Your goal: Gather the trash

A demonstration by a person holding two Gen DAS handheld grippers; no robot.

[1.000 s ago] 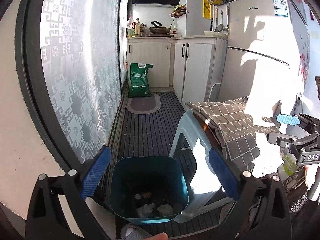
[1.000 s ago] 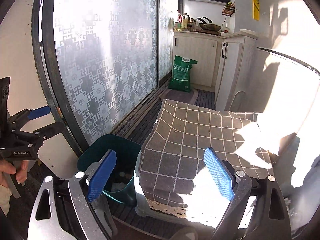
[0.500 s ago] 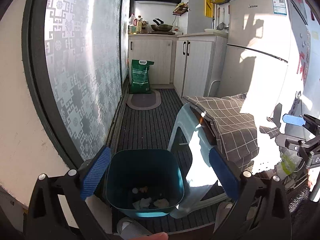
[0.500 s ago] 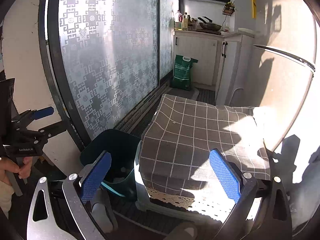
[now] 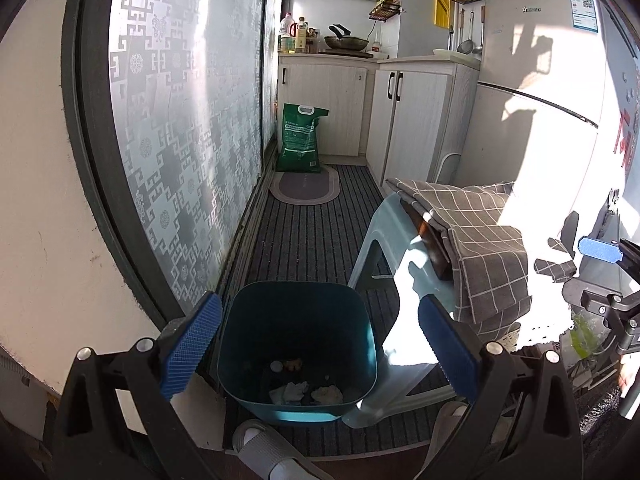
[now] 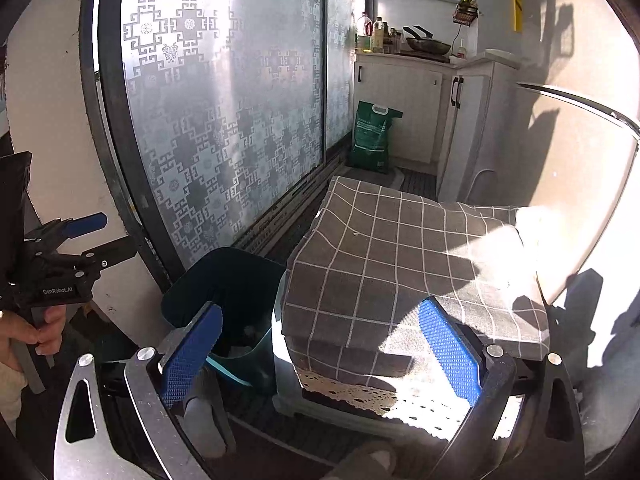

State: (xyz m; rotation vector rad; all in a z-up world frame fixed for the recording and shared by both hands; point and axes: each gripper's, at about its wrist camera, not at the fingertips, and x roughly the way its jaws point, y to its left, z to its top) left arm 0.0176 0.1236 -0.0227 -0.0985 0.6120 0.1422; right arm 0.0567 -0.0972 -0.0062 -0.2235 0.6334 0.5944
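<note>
- Grippers first: your left gripper (image 5: pixel 316 344) hangs with its blue pads spread wide and nothing between them, tilted down over the teal bin (image 5: pixel 298 344). Your right gripper (image 6: pixel 320 352) is just as wide and just as empty, pointing at the near edge of the checked cloth (image 6: pixel 404 260).
- Bin next: it stands on the striped floor mat (image 5: pixel 312 236), tight between the frosted sliding door (image 5: pixel 188 132) on the left and the pale plastic stool (image 5: pixel 384 264) on the right, touching or nearly touching the stool's leg.
- Trash: crumpled paper scraps (image 5: pixel 296 390) and a few small bits already lie at the bin's bottom. You can see no loose trash on top of the cloth or on the open mat.
- The relation that matters — the bin's mouth lies straight ahead and below your left gripper, but down and to the left of your right one. So the left hand is the nearer for any drop.
- Possible leftover: something clear with green shows at the far right edge of the left view (image 5: pixel 580 334), below the cloth's lace hem — too blown out by sun to name. It lies on the right hand's side.
- Farther off, a green sack (image 5: pixel 301 138) leans by the cabinets (image 5: pixel 404 120).
</note>
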